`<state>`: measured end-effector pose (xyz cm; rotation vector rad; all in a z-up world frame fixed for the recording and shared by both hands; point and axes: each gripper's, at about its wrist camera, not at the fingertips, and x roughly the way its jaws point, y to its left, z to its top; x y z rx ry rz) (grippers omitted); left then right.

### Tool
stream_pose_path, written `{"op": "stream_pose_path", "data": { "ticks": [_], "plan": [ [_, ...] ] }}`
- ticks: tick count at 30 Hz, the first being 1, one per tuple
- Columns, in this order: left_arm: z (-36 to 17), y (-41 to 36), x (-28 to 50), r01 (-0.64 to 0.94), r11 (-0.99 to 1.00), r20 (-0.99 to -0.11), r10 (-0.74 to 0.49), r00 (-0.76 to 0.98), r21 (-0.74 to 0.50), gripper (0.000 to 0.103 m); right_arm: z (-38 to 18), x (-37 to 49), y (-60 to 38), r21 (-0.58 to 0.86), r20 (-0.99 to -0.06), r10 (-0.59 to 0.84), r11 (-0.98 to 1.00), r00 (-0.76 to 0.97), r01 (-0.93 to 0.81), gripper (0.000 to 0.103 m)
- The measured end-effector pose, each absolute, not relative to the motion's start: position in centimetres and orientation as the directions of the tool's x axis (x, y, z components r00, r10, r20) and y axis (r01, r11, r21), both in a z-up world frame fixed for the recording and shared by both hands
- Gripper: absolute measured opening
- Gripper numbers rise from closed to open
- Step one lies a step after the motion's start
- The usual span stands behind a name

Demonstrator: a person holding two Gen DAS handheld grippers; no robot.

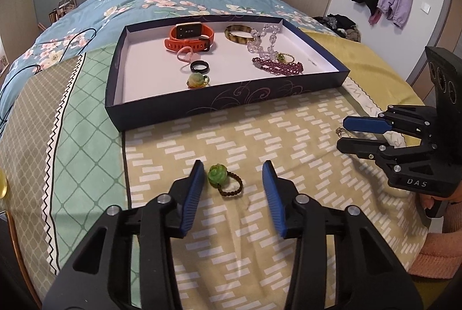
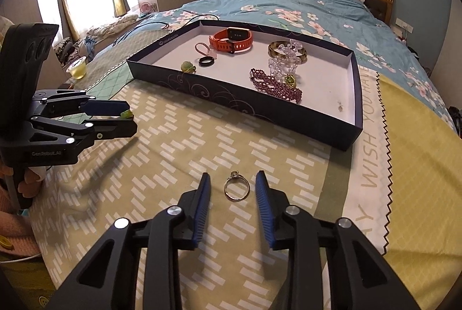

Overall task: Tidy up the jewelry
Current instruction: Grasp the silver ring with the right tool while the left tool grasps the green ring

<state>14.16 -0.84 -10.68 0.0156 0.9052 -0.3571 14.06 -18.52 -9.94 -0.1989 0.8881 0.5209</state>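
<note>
Both grippers are reaching down to the bed cover (image 1: 288,136), each at its own ring. The left gripper (image 1: 234,180) is sitting partly open around the green ring (image 1: 223,180). One pad is almost touching the green stone and the other pad is well apart from it, so nothing is being held. The right gripper (image 2: 233,188) is sitting partly open around the silver ring (image 2: 236,188), with small gaps on both sides.

To do this well, each ring should be in the middle before the squeeze. Squeezing slowly is best, because thin rings can slip. The box (image 1: 202,105) is waiting near, already holding other jewelry.
</note>
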Motion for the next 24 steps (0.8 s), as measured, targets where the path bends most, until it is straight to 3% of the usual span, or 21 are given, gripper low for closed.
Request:
{"op": "stream_pose_path", "data": {
  "ticks": [3,14,24],
  "plan": [
    [-10.68,-0.85,14.18,0.306,0.943,-0.773,-0.292,0.564,-0.133,0.032,-9.91,14.17,-18.60,0.051,-0.781,0.351,0.860,0.517,-0.507,0.016],
    [-10.53,-0.78,14.04,0.279,0.953,-0.768,-0.267,0.582,-0.120,0.015,-9.69,14.20,-18.56,0.072,-0.771,0.367,0.862,0.520,-0.501,0.016],
    [-10.50,-0.58,13.64,0.273,0.954,-0.765,-0.266,0.587,-0.122,0.016,-8.97,14.08,-18.80,0.102,-0.748,0.396,0.862,0.533,-0.497,0.016]
  ]
}}
